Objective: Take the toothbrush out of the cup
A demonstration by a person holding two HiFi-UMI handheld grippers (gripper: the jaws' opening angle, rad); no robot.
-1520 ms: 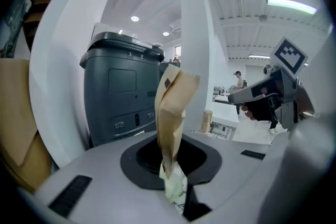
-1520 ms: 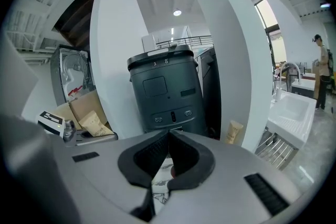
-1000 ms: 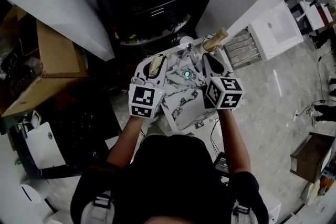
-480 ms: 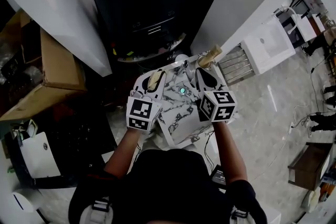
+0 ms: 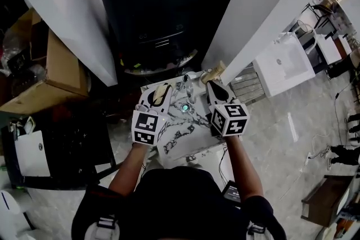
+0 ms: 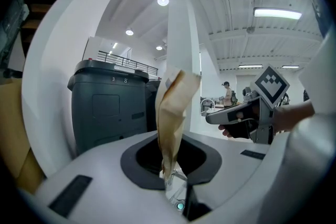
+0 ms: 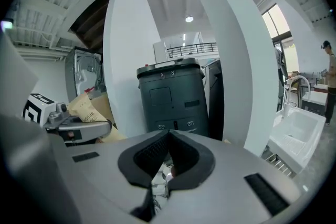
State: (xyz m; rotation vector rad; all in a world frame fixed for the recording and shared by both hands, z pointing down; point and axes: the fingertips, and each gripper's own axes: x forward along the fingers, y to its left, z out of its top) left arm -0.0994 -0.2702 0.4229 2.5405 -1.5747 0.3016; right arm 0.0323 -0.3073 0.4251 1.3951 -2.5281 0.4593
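My left gripper (image 5: 160, 90) is shut on a tan kraft-paper toothbrush packet (image 5: 161, 93) over the left side of a small marble-patterned table (image 5: 185, 132). In the left gripper view the packet (image 6: 175, 118) stands upright out of the jaws (image 6: 172, 183). My right gripper (image 5: 211, 86) is shut with nothing between its pads (image 7: 157, 157), and it hovers over the table's right side. A tan cup-like object (image 5: 213, 72) stands just beyond its tip at the table's far right corner. Each gripper shows in the other's view: the right gripper (image 6: 247, 119), and the left gripper (image 7: 71, 124) with the packet (image 7: 86, 107).
A big black bin (image 5: 152, 3) stands right behind the table between two white pillars. A cardboard box (image 5: 53, 64) is at the left and a white sink unit (image 5: 284, 64) at the right. A small teal round thing (image 5: 184, 107) lies on the table between the grippers.
Both grippers have lifted a little, and the left one still holds the packet. The head view has tilted, so the table sits lower and more of the black bin shows.
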